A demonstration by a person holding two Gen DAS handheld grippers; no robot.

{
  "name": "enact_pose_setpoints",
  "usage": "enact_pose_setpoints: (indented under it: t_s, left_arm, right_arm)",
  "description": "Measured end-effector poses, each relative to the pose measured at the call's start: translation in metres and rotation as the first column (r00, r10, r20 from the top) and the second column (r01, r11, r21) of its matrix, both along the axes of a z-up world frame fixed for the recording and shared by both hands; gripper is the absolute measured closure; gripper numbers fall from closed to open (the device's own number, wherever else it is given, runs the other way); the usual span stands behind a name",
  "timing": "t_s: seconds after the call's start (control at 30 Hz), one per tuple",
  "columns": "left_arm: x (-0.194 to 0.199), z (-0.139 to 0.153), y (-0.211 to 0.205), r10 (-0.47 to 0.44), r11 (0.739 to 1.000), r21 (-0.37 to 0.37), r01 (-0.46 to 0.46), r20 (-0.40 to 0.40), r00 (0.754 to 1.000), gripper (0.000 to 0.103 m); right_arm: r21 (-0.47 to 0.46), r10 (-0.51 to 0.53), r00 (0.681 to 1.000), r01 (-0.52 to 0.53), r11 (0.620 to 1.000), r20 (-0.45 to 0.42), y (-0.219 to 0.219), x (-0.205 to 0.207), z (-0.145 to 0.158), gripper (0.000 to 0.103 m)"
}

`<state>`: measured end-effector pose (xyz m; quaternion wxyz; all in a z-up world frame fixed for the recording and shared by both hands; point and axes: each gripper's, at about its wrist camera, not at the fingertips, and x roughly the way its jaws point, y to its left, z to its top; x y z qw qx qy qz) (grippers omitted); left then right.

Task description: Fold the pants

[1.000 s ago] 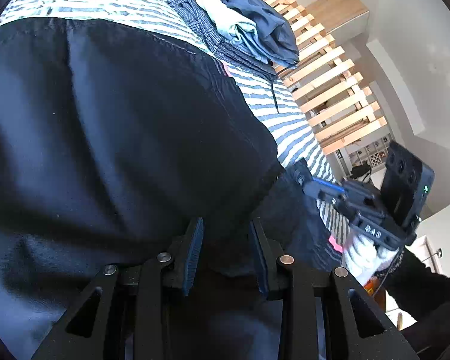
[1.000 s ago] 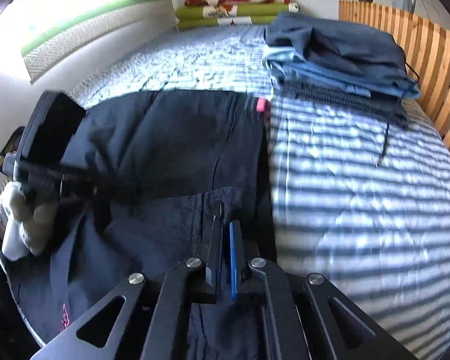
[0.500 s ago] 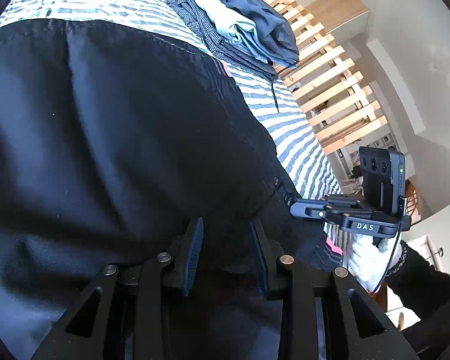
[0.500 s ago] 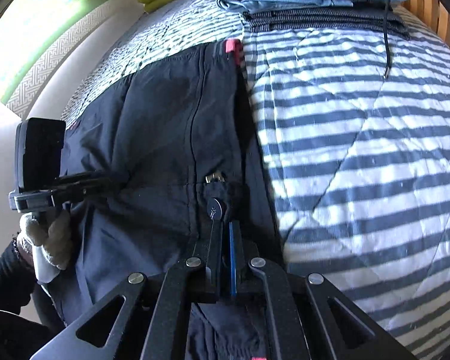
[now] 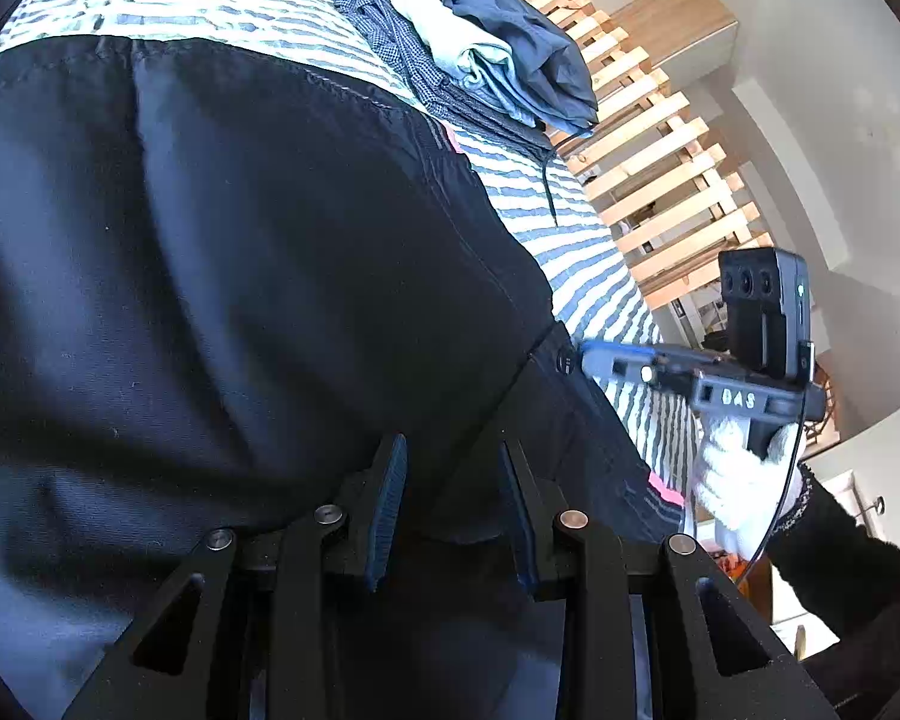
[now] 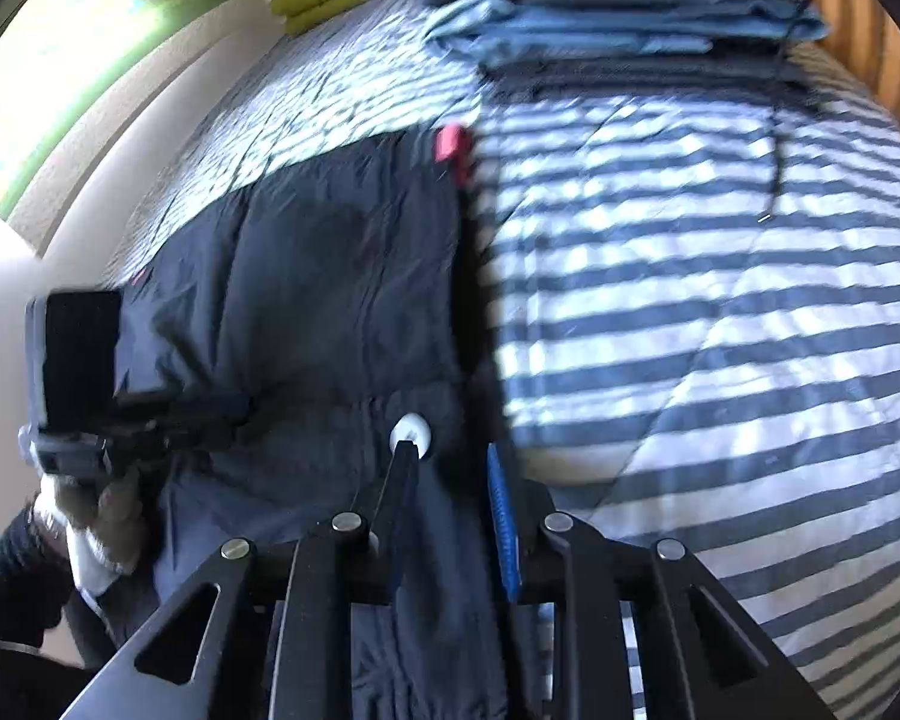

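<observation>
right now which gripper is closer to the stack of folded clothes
Right. The right gripper sits at the pants' edge on the side facing the folded clothes, striped bedspread between. The left gripper is over the pants, farther from the stack.

Both wrist views look forward, close over the dark pants — shared.

Striped bedspread, stack of folded clothes, slatted wooden headboard

Right gripper, jaws apart, over dark pants on striped bedspread
</observation>
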<state>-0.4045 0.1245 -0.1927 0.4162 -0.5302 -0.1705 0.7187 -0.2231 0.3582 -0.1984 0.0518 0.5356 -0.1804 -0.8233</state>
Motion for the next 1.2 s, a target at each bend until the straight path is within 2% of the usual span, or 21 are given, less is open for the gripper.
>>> enact_pose_setpoints:
  t_s: [0.07, 0.17, 0.43, 0.57, 0.63, 0.73, 0.83, 0.87, 0.97, 1.1, 1.2]
  left_arm:
    - [0.0, 0.0, 0.0, 0.0, 1.0, -0.001, 0.0, -0.001, 1.0, 0.07]
    - [0.001, 0.0, 0.0, 0.0, 1.0, 0.001, 0.0, 0.0, 1.0, 0.07]
    - [0.001, 0.0, -0.002, 0.0, 1.0, 0.014, 0.0, 0.01, 1.0, 0.07]
    - [0.001, 0.0, -0.003, 0.0, 1.0, 0.015, 0.0, 0.011, 1.0, 0.07]
    - [0.001, 0.0, -0.003, 0.001, 1.0, 0.016, -0.001, 0.011, 1.0, 0.07]
    - [0.001, 0.0, -0.003, 0.001, 1.0, 0.016, -0.001, 0.011, 1.0, 0.07]
    - [0.001, 0.0, -0.003, 0.001, 1.0, 0.019, -0.001, 0.015, 1.0, 0.07]
    - [0.001, 0.0, -0.004, 0.002, 1.0, 0.021, -0.002, 0.016, 1.0, 0.07]
    - [0.0, 0.0, -0.004, 0.002, 1.0, 0.021, -0.003, 0.016, 1.0, 0.07]
    - [0.0, 0.0, -0.004, 0.003, 1.0, 0.024, -0.004, 0.02, 1.0, 0.07]
    - [0.0, 0.0, -0.004, 0.004, 1.0, 0.025, -0.004, 0.02, 1.0, 0.07]
  right_arm:
    - [0.02, 0.012, 1.0, -0.011, 1.0, -0.029, -0.003, -0.005, 0.003, 0.082]
    - [0.053, 0.04, 0.999, -0.041, 0.998, 0.011, -0.013, -0.016, -0.004, 0.082]
    - [-0.04, 0.032, 0.999, -0.031, 0.999, 0.033, -0.006, -0.005, -0.01, 0.08]
    - [0.057, 0.037, 0.999, -0.037, 0.998, -0.006, -0.015, -0.004, -0.001, 0.082]
    - [0.073, 0.067, 0.998, -0.066, 0.995, -0.015, -0.019, -0.01, 0.001, 0.086]
    - [0.061, 0.084, 0.996, -0.085, 0.995, 0.011, -0.021, -0.016, -0.003, 0.086]
    - [0.1, 0.088, 0.996, -0.086, 0.991, -0.015, -0.024, -0.008, 0.003, 0.084]
    - [0.125, 0.088, 0.996, -0.084, 0.989, -0.024, -0.025, -0.006, 0.005, 0.08]
    - [0.245, 0.099, 0.994, -0.084, 0.966, -0.05, -0.033, 0.0, 0.013, 0.077]
    - [0.264, 0.191, 0.981, -0.174, 0.949, -0.039, -0.054, -0.002, 0.015, 0.077]
    - [0.316, 0.211, 0.978, -0.197, 0.928, -0.009, -0.065, -0.007, 0.009, 0.077]
